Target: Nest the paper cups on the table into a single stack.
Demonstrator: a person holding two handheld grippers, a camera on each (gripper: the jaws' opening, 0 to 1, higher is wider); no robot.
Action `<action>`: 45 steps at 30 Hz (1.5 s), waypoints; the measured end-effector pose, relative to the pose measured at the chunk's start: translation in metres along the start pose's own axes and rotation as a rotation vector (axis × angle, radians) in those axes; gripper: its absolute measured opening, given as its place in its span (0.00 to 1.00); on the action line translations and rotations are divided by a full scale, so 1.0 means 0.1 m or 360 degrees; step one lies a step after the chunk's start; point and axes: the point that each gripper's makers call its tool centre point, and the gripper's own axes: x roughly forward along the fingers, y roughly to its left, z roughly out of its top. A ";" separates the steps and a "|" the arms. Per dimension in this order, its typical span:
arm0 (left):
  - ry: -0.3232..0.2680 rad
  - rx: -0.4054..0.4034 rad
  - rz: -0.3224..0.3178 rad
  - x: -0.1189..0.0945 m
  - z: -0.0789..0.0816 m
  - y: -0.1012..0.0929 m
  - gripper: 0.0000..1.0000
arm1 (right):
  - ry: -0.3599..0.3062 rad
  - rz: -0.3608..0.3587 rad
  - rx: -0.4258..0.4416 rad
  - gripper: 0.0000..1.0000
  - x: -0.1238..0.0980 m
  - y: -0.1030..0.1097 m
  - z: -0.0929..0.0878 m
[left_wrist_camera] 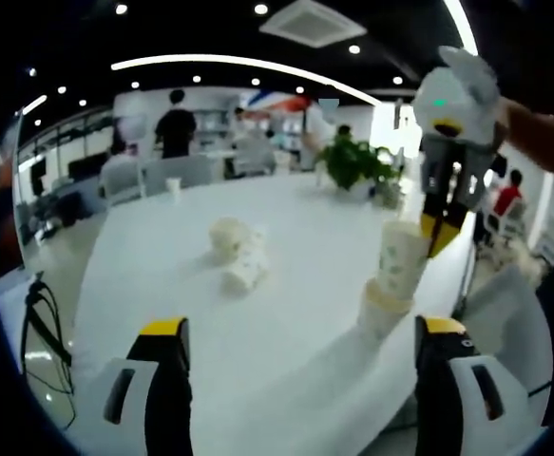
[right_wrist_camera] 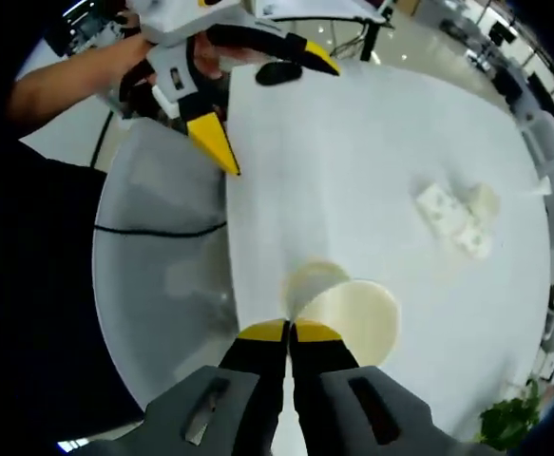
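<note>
A: What does the right gripper (right_wrist_camera: 290, 330) hold?
B: A white paper cup (left_wrist_camera: 402, 258), rim pinched, above another cup (left_wrist_camera: 381, 309).
A: The left gripper (left_wrist_camera: 300, 328)?
B: Jaws apart; 2 toppled cups (left_wrist_camera: 238, 255) beyond them.

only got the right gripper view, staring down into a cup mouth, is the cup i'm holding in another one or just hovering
observer: In the left gripper view, the white paper cup pinched at its rim by the right gripper has its base inside a second white paper cup that stands near the table edge. It is only partly in.
operator: is it going in straight
observer: Not quite. The held cup appears to lean a little against the lower one.
operator: any more cups past the loose pile
observer: A small white cup stands upright at the far side of the white table.
</note>
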 end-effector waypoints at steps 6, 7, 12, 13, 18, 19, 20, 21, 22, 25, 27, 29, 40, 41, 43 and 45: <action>0.0003 -0.0002 0.0003 -0.01 0.00 -0.01 0.96 | 0.0003 0.0009 0.0012 0.00 0.04 0.01 -0.01; 0.0003 -0.0003 0.0003 -0.01 0.00 -0.01 0.96 | 0.0001 0.0011 0.0017 0.00 0.06 0.01 -0.01; -0.0002 -0.0013 0.0005 -0.02 0.00 -0.01 0.95 | -0.0002 0.0010 0.0034 0.00 0.13 -0.01 0.00; -0.0002 -0.0014 0.0005 -0.02 0.00 -0.01 0.95 | -0.0001 0.0009 0.0039 0.00 0.15 -0.01 0.00; -0.0005 -0.0022 0.0012 -0.03 0.00 0.00 0.95 | -0.0001 0.0012 0.0044 0.00 0.21 -0.02 -0.01; -0.0006 -0.0024 0.0014 -0.04 0.00 0.01 0.95 | 0.0002 0.0009 0.0043 0.00 0.22 -0.02 -0.01; -0.0006 -0.0025 0.0015 -0.04 0.00 0.01 0.95 | 0.0006 0.0005 0.0041 0.00 0.24 -0.03 -0.02; -0.0007 -0.0026 0.0016 -0.04 0.00 0.01 0.95 | 0.0007 0.0004 0.0041 0.00 0.24 -0.03 -0.02; -0.0008 -0.0029 0.0018 -0.04 0.00 0.01 0.95 | 0.0011 0.0005 0.0042 0.00 0.25 -0.03 -0.02; -0.0012 -0.0036 0.0018 -0.05 0.00 0.01 0.95 | 0.0007 0.0005 0.0046 0.00 0.29 -0.03 -0.02; -0.0010 -0.0038 0.0019 -0.05 -0.01 0.01 0.94 | -0.0005 -0.0011 0.0042 0.00 0.31 -0.05 -0.01; -0.0010 -0.0040 0.0020 -0.05 -0.02 0.01 0.94 | -0.0011 -0.0023 0.0045 0.00 0.32 -0.07 0.00; -0.0008 -0.0039 0.0024 -0.04 -0.01 0.02 0.93 | -0.0002 -0.0027 0.0043 0.00 0.46 -0.09 -0.03; -0.0006 -0.0039 0.0024 -0.04 -0.01 0.02 0.93 | 0.0004 -0.0021 0.0043 0.00 0.48 -0.09 -0.03; -0.0004 -0.0039 0.0023 -0.03 -0.01 0.02 0.93 | 0.0005 -0.0012 0.0043 0.00 0.50 -0.09 -0.03; -0.0003 -0.0039 0.0023 -0.03 -0.01 0.02 0.93 | 0.0007 0.0002 0.0058 0.00 0.53 -0.07 -0.03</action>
